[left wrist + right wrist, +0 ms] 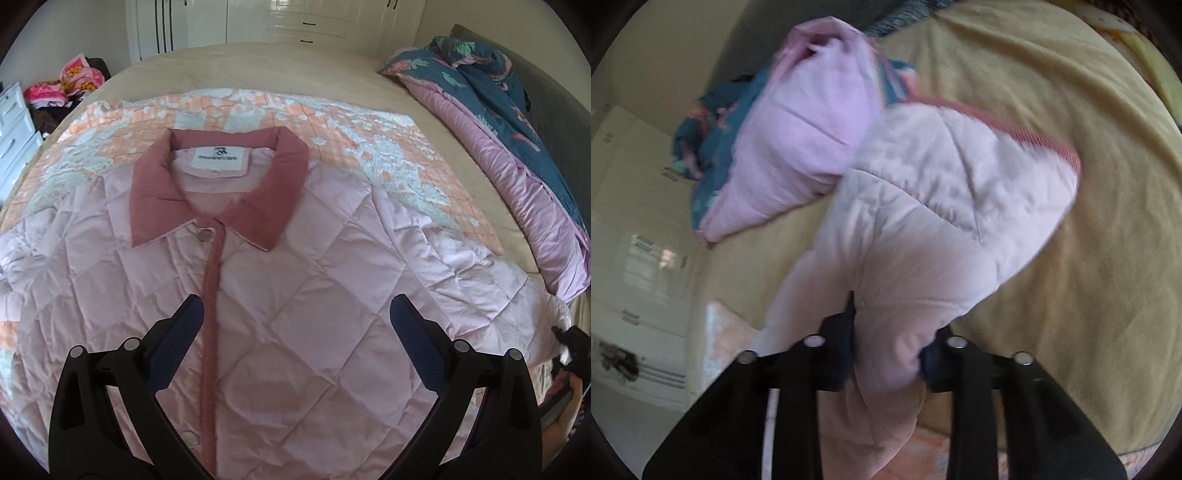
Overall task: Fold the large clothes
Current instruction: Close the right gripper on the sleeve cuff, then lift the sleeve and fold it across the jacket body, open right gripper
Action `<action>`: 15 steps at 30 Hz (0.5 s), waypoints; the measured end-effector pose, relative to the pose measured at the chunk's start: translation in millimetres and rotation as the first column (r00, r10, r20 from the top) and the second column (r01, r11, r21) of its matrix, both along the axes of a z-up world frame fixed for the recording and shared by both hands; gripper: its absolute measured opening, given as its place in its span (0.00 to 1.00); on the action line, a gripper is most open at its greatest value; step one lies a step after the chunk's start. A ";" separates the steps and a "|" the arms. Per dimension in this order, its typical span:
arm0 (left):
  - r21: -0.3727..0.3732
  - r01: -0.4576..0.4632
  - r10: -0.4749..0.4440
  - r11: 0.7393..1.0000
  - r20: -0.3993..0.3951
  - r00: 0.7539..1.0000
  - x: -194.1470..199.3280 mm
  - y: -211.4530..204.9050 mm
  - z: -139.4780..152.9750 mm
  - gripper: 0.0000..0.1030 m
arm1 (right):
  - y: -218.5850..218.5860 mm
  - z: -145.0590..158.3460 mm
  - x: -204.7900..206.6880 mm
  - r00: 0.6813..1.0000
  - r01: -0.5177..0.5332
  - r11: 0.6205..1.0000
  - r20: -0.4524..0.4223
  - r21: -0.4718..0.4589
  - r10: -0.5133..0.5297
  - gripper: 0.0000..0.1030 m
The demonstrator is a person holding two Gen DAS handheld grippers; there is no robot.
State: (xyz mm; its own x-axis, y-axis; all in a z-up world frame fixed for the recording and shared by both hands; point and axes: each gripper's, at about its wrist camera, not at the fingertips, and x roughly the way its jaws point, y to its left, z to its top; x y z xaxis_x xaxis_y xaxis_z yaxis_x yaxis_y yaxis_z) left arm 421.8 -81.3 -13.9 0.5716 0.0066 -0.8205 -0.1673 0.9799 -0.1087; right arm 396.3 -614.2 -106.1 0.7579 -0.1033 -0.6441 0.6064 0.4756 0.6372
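A pale pink quilted jacket [280,295] with a dusty-rose collar [221,184] lies face up and buttoned on the bed. My left gripper [295,325] hovers open over its chest, fingers either side of the button placket, nothing between them. The jacket's sleeve [942,221] with its rose cuff stretches away in the right wrist view. My right gripper [886,350] is shut on the sleeve fabric, which bunches between the fingers. That same gripper shows as a dark shape [572,343] at the jacket's right edge in the left wrist view, with a hand behind it.
An orange and white checked blanket [332,125] lies under the jacket on a beige bed [258,66]. A rolled pink and teal quilt [517,147] runs along the bed's right side. White wardrobes [295,22] stand behind, and a drawer unit [14,125] sits at the left.
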 end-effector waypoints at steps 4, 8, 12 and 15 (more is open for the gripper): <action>-0.005 -0.012 0.012 1.000 0.015 1.000 -8.2 15.0 10.2 0.92 | 29.8 55.2 -3.0 0.982 -0.096 0.986 0.151 -0.138 0.116 0.15; -0.003 -0.022 0.022 1.000 0.029 0.999 -16.1 31.5 20.7 0.92 | 68.2 95.4 -6.0 0.948 -0.171 0.945 0.217 -0.279 0.235 0.15; -0.001 -0.034 0.034 0.999 0.042 0.999 -22.7 49.8 28.1 0.92 | 98.1 122.0 -5.1 0.905 -0.231 0.910 0.267 -0.344 0.330 0.15; -0.018 -0.044 0.044 0.999 0.051 0.998 -28.7 65.0 33.4 0.92 | 117.8 133.8 -9.3 0.884 -0.256 0.887 0.279 -0.384 0.376 0.15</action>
